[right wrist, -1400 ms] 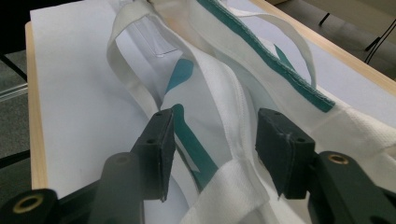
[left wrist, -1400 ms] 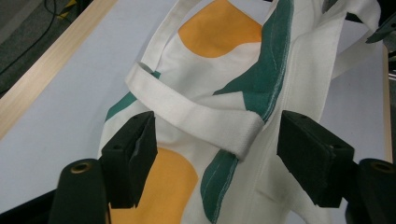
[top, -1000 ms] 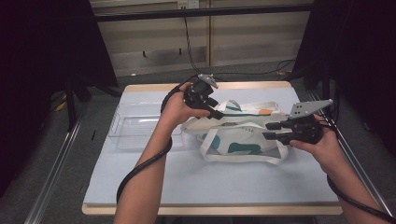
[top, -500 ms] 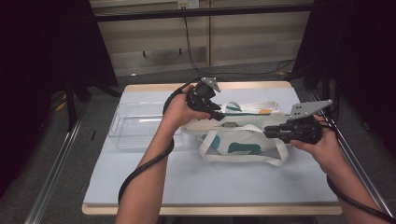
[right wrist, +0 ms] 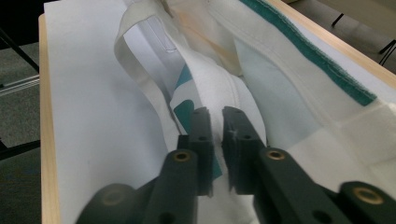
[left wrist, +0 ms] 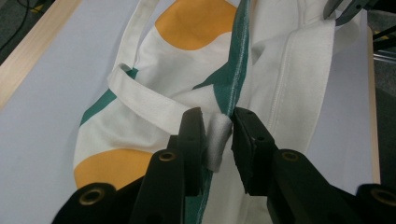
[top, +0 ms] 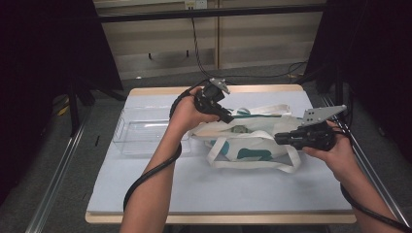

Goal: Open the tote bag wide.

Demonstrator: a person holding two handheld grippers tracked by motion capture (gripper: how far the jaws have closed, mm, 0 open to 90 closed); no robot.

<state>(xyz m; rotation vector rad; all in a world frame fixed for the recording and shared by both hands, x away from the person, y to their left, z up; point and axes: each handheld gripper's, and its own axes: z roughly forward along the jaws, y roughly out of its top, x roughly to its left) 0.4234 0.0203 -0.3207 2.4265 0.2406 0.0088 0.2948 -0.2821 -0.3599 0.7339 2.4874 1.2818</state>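
A white tote bag (top: 252, 148) with teal and orange patches lies in the middle of the table. My left gripper (top: 228, 118) sits at the bag's far rim. Its jaws have just been closing, and they pinch a fold of white cloth (left wrist: 217, 140) beside the teal band (left wrist: 239, 70). My right gripper (top: 278, 139) reaches in from the right at the near rim. Its jaws (right wrist: 217, 126) have eased open a little but stand nearly together, with the bag's white edge (right wrist: 219, 93) caught between them. Something small and grey (top: 239, 129) shows inside the bag's mouth.
A clear plastic tray (top: 141, 133) stands left of the bag on the pale mat (top: 194, 194). The bag's white handles (top: 252, 167) loop toward the front edge. Metal rails run along both sides of the table, and cables trail from both grippers.
Both hands have kept their places at the bag. The bag lies where it was.
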